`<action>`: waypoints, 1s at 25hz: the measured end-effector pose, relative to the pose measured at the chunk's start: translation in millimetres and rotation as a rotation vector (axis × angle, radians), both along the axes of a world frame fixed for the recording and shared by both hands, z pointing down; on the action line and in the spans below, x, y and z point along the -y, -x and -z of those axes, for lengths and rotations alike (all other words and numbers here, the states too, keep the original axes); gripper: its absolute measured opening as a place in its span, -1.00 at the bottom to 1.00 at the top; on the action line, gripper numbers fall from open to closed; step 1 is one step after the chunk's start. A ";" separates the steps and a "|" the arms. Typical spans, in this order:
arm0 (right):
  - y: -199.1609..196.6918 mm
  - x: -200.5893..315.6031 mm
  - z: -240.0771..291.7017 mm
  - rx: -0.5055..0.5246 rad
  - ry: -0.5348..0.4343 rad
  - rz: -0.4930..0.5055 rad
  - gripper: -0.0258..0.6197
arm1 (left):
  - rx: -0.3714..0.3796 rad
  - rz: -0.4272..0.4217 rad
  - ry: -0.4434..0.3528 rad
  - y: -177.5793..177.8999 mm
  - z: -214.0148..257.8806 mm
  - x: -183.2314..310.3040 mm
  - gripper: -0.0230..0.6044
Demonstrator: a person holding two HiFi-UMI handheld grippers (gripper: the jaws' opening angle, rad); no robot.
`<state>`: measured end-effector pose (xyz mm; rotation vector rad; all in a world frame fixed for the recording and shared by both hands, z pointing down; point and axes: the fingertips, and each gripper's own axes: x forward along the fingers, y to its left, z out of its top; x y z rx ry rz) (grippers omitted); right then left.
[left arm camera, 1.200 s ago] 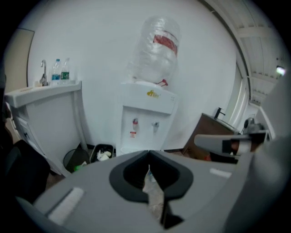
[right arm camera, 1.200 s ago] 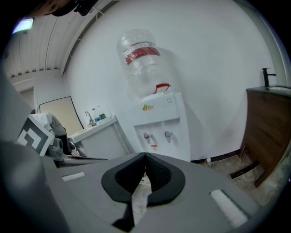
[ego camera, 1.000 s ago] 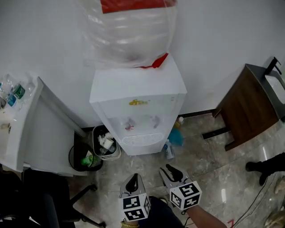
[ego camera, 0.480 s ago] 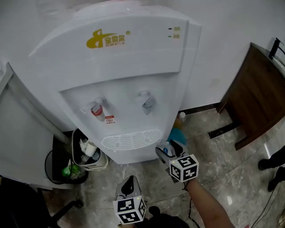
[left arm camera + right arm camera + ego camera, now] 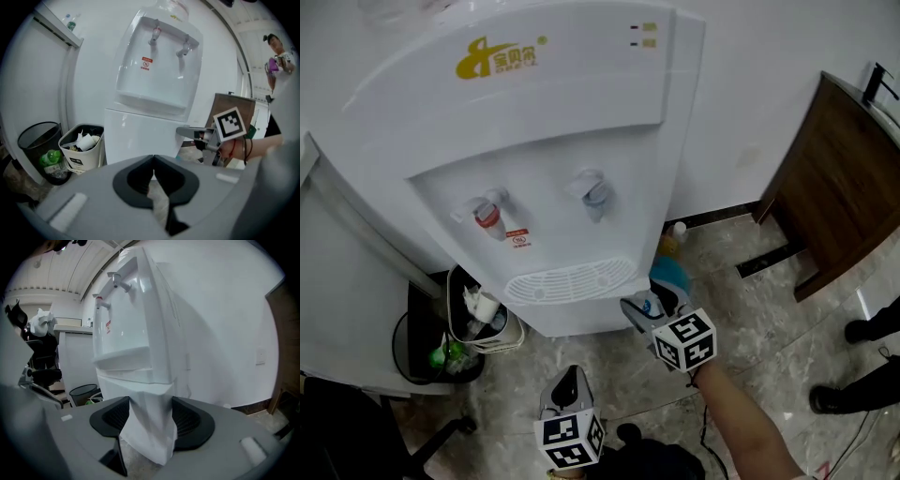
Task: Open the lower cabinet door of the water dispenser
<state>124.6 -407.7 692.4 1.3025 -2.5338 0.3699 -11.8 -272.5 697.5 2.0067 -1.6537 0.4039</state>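
Black pads (image 5: 190,420) of the right hand-held gripper (image 5: 150,423) stand wide apart, and the white front corner of the water dispenser (image 5: 136,333) at cabinet height fills the gap between them. Whether the pads press on it cannot be told. In the left gripper view, one finger of this hand-held gripper reaches the right edge of the lower cabinet door (image 5: 140,136), which lies shut and flush below the drip tray. From the head view the right hand-held gripper (image 5: 639,307) sits low at the dispenser's front right, just under the vented grille (image 5: 572,281).

The left hand-held gripper (image 5: 153,159) is closed, its pads meeting at the tips with nothing between them. It hangs back from the dispenser over the marble floor (image 5: 750,309) and points at the door.

Left of the dispenser stand a white bin (image 5: 483,314) full of rubbish and a black bin (image 5: 422,347). A brown wooden cabinet (image 5: 844,187) stands well apart on the right.
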 end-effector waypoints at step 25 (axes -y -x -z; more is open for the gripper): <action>146.3 -259.9 3.0 0.044 0.132 0.240 -0.72 | 0.088 -0.021 -0.020 97.0 2.9 -130.1 -0.90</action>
